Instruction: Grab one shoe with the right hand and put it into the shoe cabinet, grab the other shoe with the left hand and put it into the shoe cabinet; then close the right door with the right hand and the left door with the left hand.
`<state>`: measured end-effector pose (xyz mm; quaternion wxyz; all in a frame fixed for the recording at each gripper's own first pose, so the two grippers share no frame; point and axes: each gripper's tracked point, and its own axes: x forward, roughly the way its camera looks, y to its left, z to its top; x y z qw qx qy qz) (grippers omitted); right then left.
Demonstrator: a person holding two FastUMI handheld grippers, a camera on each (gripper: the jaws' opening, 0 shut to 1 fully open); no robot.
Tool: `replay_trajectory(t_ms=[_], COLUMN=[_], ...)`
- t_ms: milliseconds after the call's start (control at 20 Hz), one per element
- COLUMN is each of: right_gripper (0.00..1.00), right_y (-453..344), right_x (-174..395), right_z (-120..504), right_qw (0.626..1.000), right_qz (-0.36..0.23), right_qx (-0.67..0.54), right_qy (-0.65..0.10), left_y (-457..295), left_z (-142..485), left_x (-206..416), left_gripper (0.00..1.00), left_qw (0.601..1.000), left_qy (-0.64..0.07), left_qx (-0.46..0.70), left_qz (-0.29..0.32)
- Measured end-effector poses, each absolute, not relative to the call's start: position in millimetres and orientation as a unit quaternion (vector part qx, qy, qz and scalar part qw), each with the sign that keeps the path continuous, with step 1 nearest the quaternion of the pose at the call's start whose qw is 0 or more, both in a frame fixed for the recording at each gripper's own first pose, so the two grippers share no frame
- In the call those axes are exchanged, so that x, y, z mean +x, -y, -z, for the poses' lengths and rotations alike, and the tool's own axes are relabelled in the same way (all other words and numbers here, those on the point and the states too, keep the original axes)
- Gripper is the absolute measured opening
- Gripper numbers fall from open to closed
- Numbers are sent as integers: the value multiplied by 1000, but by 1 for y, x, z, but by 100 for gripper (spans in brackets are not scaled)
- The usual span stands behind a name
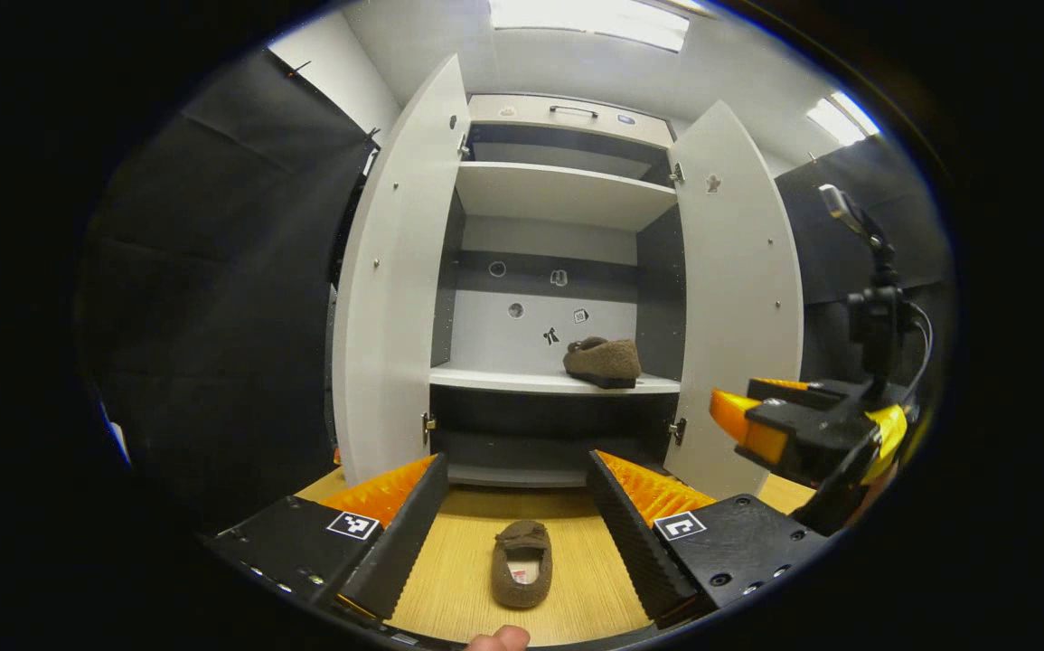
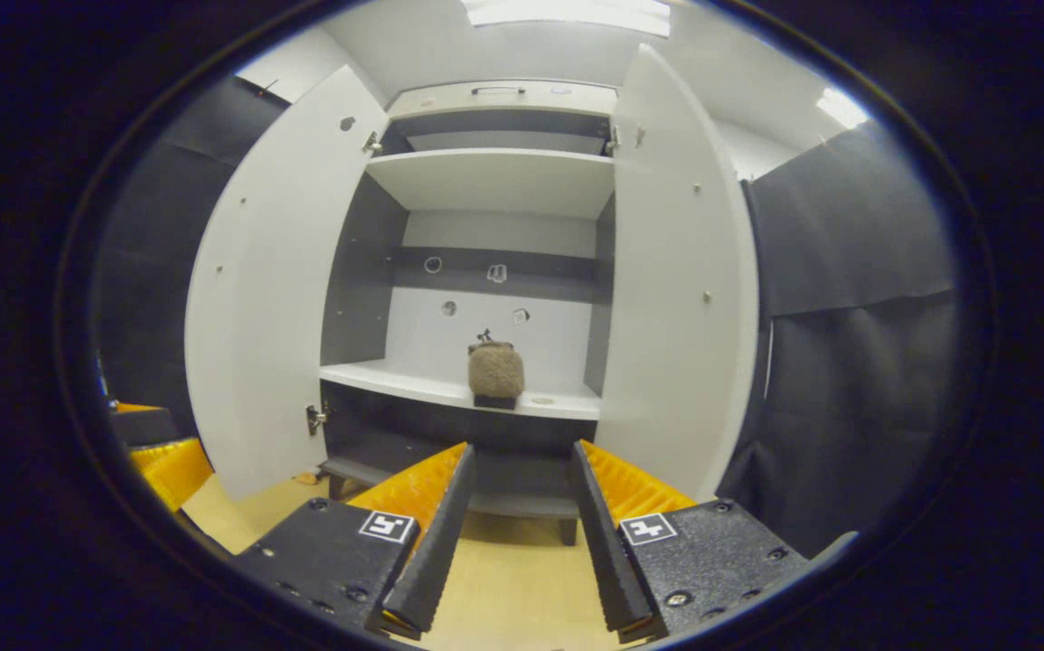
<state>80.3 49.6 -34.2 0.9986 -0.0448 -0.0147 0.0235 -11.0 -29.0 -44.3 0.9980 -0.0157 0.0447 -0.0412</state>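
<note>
While the left gripper view has the left gripper (image 1: 512,506) spread wide above the soft, light shoe on the floor (image 1: 522,562), best pinched across its fuzzy sides, the right gripper view shows the right gripper (image 2: 517,506) empty and apart before the shelved shoe (image 2: 495,371) in the cabinet (image 2: 259,271)

Your ceiling lights (image 1: 589,20) glare white overhead and light the cabinet (image 1: 558,194) evenly. Its lower recess sits in shadow. Fisheye bending curves the doors (image 2: 255,280) outward; focus is sharp.

Fuzzy cloth shoes (image 1: 522,565), matt smooth cabinet doors (image 1: 390,271), wood-grain floor (image 1: 458,579)
</note>
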Motion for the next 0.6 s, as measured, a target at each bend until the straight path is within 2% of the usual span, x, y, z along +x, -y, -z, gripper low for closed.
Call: replay_trajectory(t_ms=[50,100,250,350,400,550,600], right_gripper=[69,73,74,84,92,99,97], right_y=[-43,-39,-33,-23,-21,-10,-7], right_x=[72,64,44,34,28,18,16], right_z=[42,50,75,84,89,91,91], right_qw=[999,999,999,999,999,1000,999], right_qz=[-17,-13,-18,-8,-6,-2,0], right_qx=[-46,-46,-39,-31,-27,-21,-25], right_qy=[15,13,-5,-13,-18,-21,-20], left_y=[32,36,45,53,56,63,68], left_z=[46,47,59,66,70,85,91], left_x=[-12,-13,-15,-16,-16,-16,-16], left_gripper=[95,95,95,95,95,94,95], left_qw=[998,998,996,995,994,991,989], left_qy=[-47,-49,-64,-76,-81,-105,-117], left_qx=[-15,-14,-7,-4,-3,-12,-26], left_qz=[44,47,57,67,72,81,90])
